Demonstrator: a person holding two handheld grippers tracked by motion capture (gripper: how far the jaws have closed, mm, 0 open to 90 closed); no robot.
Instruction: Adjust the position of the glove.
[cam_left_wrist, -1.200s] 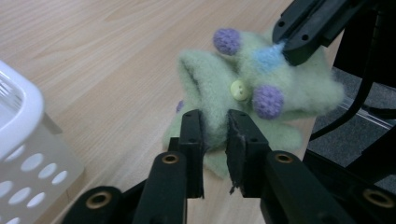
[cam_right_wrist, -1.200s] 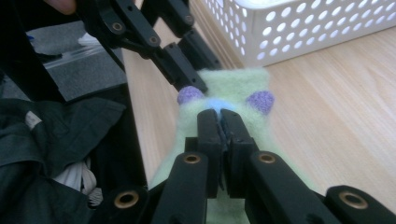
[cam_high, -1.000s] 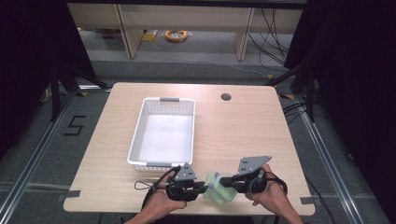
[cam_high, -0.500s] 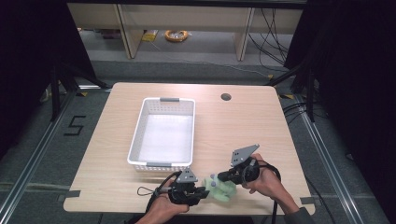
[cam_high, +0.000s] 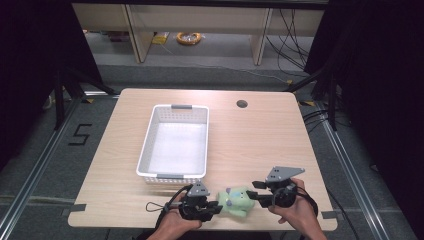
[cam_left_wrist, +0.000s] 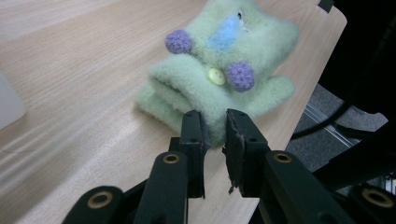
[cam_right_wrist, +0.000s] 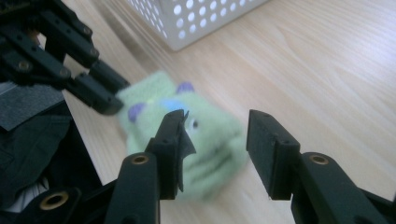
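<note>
Left gripper (cam_left_wrist: 215, 133) pinching green plush toy (cam_high: 236, 201), lying crosswise, head rightward

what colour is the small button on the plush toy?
Pale yellow button on the light green plush toy, between two purple pompoms. Left gripper view shows it best.

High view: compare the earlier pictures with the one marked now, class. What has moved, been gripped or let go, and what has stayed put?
The right gripper has just opened its jaws, let go of the green plush toy and drawn back to the right. The left gripper stays clamped on the toy's edge, its jaws easing slightly. The toy, the white basket and the table have stayed where they were.
</note>
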